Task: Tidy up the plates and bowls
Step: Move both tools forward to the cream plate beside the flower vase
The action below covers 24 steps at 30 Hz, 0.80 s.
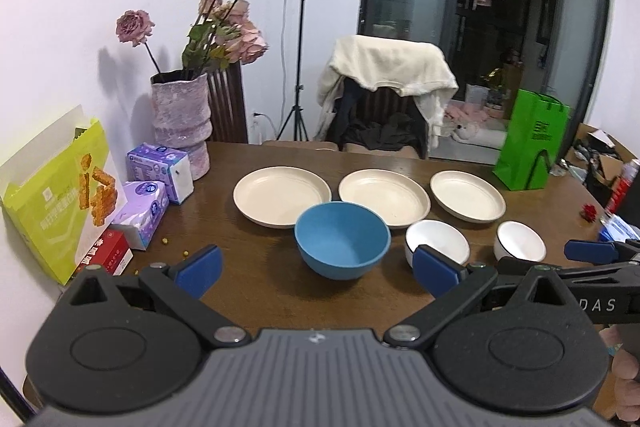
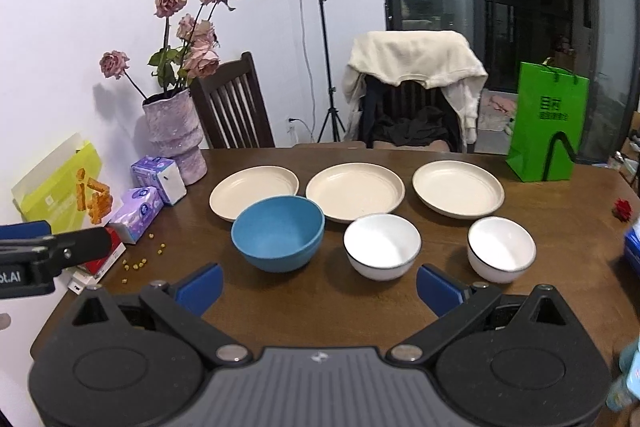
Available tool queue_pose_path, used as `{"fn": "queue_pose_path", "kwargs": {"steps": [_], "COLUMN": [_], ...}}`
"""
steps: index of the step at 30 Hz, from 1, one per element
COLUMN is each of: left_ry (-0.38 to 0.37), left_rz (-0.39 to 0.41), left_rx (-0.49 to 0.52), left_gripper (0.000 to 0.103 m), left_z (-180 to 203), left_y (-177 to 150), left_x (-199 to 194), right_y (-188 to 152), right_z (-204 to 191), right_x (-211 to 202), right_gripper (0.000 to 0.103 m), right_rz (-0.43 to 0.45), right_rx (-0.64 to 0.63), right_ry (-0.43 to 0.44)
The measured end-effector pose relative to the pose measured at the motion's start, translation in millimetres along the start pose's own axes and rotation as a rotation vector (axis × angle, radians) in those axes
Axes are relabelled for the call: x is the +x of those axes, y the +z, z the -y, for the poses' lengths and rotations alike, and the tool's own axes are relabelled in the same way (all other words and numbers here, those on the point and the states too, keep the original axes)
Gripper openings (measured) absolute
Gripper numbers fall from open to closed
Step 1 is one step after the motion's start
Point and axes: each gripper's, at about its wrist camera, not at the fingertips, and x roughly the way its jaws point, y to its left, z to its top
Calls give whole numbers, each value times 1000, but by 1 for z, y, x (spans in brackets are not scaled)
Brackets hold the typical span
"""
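Key relation: the round blue bowl (image 1: 342, 239) sits dead ahead of the left gripper (image 1: 318, 269), centred between its fingers; from the right gripper (image 2: 319, 290) it lies ahead and off to the left. Judged nearer to the left gripper.
Axis: bowls and plates are round, with no long axis; any rim approach looks equal.
Left fingers: blue pads (image 1: 199, 271) wide apart, holding nothing, short of the blue bowl.
Right fingers: pads (image 2: 439, 291) wide apart, empty; the middle white dark-rimmed bowl (image 2: 382, 246) lies ahead between them, slightly right of centre.
Bowls: three in a row toward the near edge of the tabletop (image 2: 560, 251); the second white bowl (image 2: 501, 249) stands rightmost, apart from the middle one.
Plates: three shallow cream plates in a row behind the bowls: left (image 2: 253, 191), middle (image 2: 355, 191), right (image 2: 458, 189). The blue bowl hides the near rim of the left plate; whether they touch I cannot tell.
Status: nothing stacked yet; judged the start of the task.
Surface: dark brown wood, with small yellow crumbs (image 2: 140, 263) near the left edge.
Left edge: purple tissue packs (image 2: 138, 213), yellow-green snack box (image 2: 60, 193), pink ridged vase of faded roses (image 2: 174, 135).
Far right corner: green paper bag (image 2: 548, 123).
Room: white wall, light stand, chair draped with a cream garment (image 2: 416, 67), dark glass door.
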Motion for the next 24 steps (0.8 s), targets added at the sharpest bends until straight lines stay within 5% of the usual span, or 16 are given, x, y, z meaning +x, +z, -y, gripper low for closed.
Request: {"fn": "queue_pose_path", "kwargs": {"steps": [24], "left_ry": [118], "left_rz": [-113], "left_rx": [-172], "left_gripper": [103], "left_z": [-21], "left_y": [44], "left_x": [84], "right_y": [82], "right_z": [6], "right_x": [115], "right_gripper": [103], "right_rz": [-90], "right_rx": [-87], "right_ry": [147]}}
